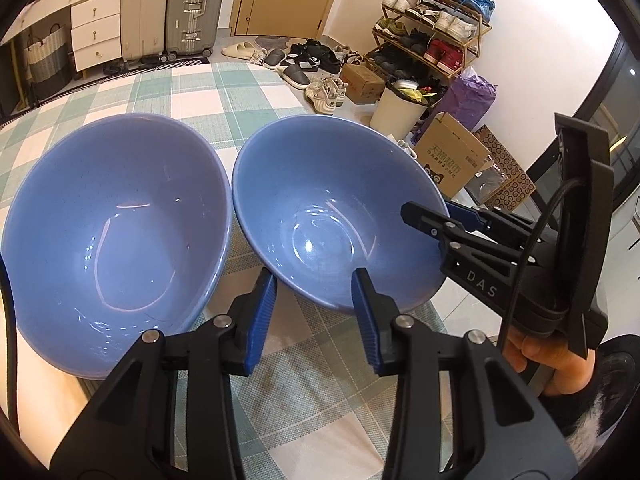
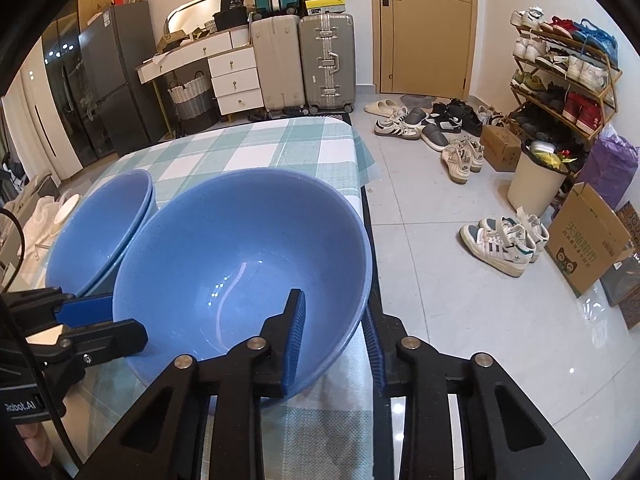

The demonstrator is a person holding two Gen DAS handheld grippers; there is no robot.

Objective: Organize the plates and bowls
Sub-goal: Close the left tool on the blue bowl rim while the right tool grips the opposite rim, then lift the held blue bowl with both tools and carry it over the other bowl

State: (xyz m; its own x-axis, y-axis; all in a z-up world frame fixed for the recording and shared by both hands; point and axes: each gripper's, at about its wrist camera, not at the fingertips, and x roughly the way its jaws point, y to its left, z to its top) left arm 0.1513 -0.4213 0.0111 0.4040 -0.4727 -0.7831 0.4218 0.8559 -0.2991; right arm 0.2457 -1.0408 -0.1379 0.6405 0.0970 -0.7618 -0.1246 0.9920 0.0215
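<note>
Bowls fill the left wrist view: we see two blue ones side by side on the checked tablecloth (image 1: 192, 92). The left bowl (image 1: 116, 236) takes up the centre left of the frame, and the right bowl (image 1: 340, 216) sits just beside it at centre, their rims nearly touching. Our left gripper (image 1: 314, 316) rises from the bottom edge with its blue pads spread apart, released, holding nothing, its tips at the near rim of the right bowl. From the right edge of the frame our right gripper (image 1: 440, 220) reaches in, one finger inside that bowl's rim and one outside.

Over to the right wrist view. The right bowl (image 2: 240, 264) now sits at centre, close to the table edge, and the right gripper (image 2: 334, 336) straddles its near wall: one pad inside, one outside, with a gap showing, so we call it unclenched around the rim. At centre left the other bowl turns out to be a stack of two bowls (image 2: 100, 228). The left gripper (image 2: 100, 320) pokes in from the lower left. Shoes (image 2: 500, 240) lie on the floor at right.
</note>
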